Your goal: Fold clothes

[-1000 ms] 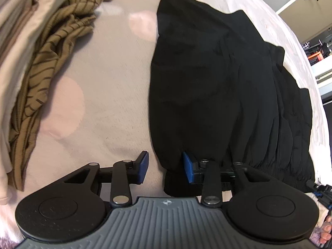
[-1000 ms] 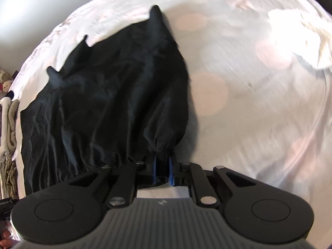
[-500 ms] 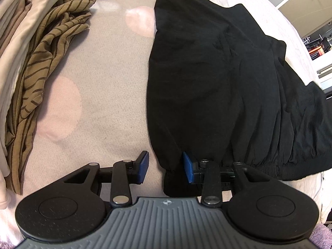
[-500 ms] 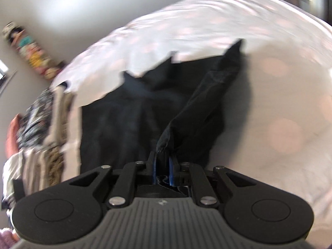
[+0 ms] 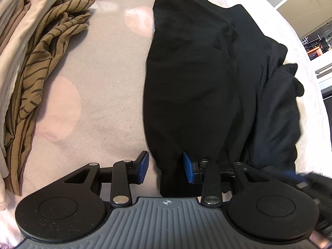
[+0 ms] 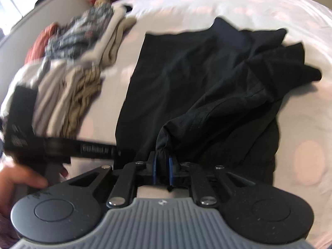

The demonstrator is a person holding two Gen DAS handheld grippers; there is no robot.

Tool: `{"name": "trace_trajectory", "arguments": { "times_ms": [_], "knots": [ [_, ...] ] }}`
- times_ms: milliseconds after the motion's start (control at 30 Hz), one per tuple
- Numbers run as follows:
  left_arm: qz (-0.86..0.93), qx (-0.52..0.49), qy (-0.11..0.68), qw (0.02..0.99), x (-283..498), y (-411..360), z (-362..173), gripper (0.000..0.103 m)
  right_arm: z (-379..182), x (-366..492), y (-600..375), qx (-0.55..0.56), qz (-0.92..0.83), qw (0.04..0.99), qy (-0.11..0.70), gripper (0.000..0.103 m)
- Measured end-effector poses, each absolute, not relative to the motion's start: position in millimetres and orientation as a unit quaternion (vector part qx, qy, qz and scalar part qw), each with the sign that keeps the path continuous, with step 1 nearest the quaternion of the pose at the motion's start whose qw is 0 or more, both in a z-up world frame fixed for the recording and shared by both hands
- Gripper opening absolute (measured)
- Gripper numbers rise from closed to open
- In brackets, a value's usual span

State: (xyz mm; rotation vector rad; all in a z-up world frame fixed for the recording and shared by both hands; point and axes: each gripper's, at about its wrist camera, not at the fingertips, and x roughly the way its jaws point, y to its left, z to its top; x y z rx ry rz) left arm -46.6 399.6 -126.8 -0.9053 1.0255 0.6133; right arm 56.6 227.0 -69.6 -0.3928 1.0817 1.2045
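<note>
A black garment (image 5: 203, 87) lies spread on a bed (image 5: 108, 95) whose pale cover carries faint pink dots, its near hem hidden behind both tools. In the left wrist view, the left hand-held gripper (image 5: 165, 167) stands wide, its blue pads parted; a dark corner of the hem sits between them, nearer the right pad, and whether either pad touches the cloth cannot be told. At that view's lower right edge the other tool is only a blurred dark shape.

The right wrist view is soft with blur. There the right hand-held gripper (image 6: 161, 171) is closed narrow on a bunched, puckered fold of the black garment (image 6: 186, 87), lifting a creased ridge of matte fabric with a faint stitched seam above the flatter layer beneath. The far sleeves or corners end in dark points against the cover.

To the left lies an olive striped garment (image 5: 43, 76), crumpled and ribbed with dark lines, beside smooth cream and beige folded clothes (image 5: 14, 31) cut off by the frame. A smeared stack of patterned clothes (image 6: 83, 31) is hard to make out. A bare hand (image 6: 18, 180) shows at the left edge, partly cropped.
</note>
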Motion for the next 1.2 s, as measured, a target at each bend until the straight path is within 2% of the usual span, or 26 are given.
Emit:
{"name": "trace_trajectory", "arguments": {
  "times_ms": [400, 600, 800, 1000, 1200],
  "knots": [
    [0.267, -0.439, 0.434, 0.740, -51.8, 404.5, -120.9, 0.034, -101.3, 49.8, 233.2, -0.175, 0.530, 0.652, 0.513, 0.013],
    [0.264, -0.446, 0.434, 0.736, -48.9, 406.8, -120.3, 0.031, -91.9, 49.1, 233.4, -0.148, 0.542, 0.644, 0.519, 0.013],
    [0.268, -0.486, 0.373, 0.743, -74.5, 413.0, -108.5, 0.031, -76.7, 43.1, 249.0, -0.131, 0.557, 0.639, 0.514, 0.013],
    [0.287, -0.512, 0.358, 0.726, -84.2, 419.7, -110.6, 0.029, -70.2, 28.3, 267.7, -0.155, 0.573, 0.631, 0.500, 0.013],
    [0.292, -0.501, 0.373, 0.724, -80.4, 419.0, -111.7, 0.029, -102.2, 16.7, 282.7, -0.181, 0.559, 0.621, 0.519, 0.013]
  ]
}}
